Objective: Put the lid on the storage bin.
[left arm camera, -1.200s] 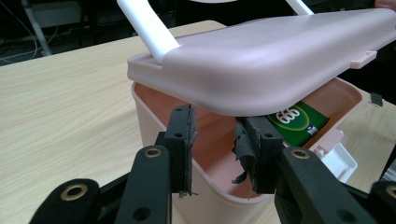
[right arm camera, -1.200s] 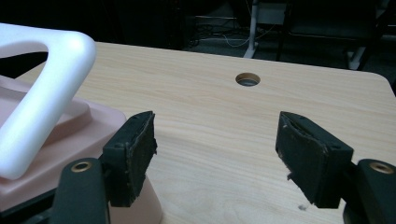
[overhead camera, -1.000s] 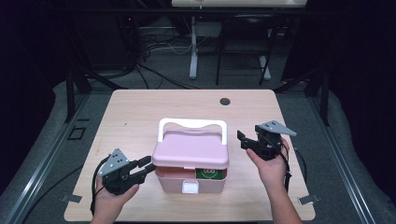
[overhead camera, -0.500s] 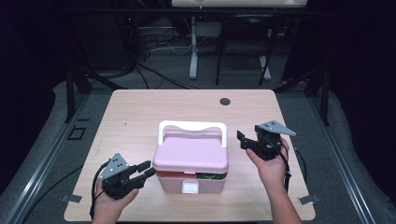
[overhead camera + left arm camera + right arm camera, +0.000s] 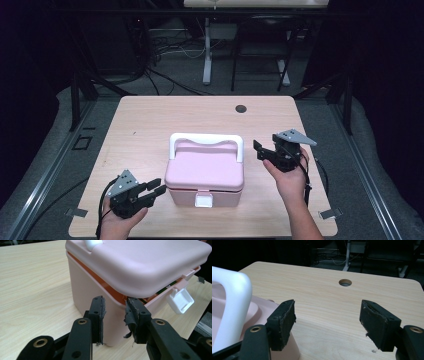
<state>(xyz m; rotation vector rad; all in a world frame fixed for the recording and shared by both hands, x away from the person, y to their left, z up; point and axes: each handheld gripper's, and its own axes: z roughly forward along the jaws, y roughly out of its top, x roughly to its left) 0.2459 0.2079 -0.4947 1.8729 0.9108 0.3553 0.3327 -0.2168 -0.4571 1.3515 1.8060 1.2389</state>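
Drawing back toward six o'clock, the left tool (image 5: 156,189) had slid off the left side of the pink box (image 5: 205,172), where a second earlier it sat beside the box wall; it now lay at the box's front-left corner, jaws pointing at three o'clock. In the left gripper view its jaws stood partly open with nothing between them, the box corner just beyond the pads (image 5: 130,312). The lid (image 5: 147,262) sat slightly ajar at the front, a dark gap showing under its rim, and the white latch (image 5: 202,201) hung loose. The right tool (image 5: 259,151) had kept its place at three o'clock of the box, jaws wide open and empty, close to the white handle (image 5: 206,140). The box itself stayed in the near middle of the desk (image 5: 165,115). I judged the left tool was being repositioned to deal with the lid or latch.
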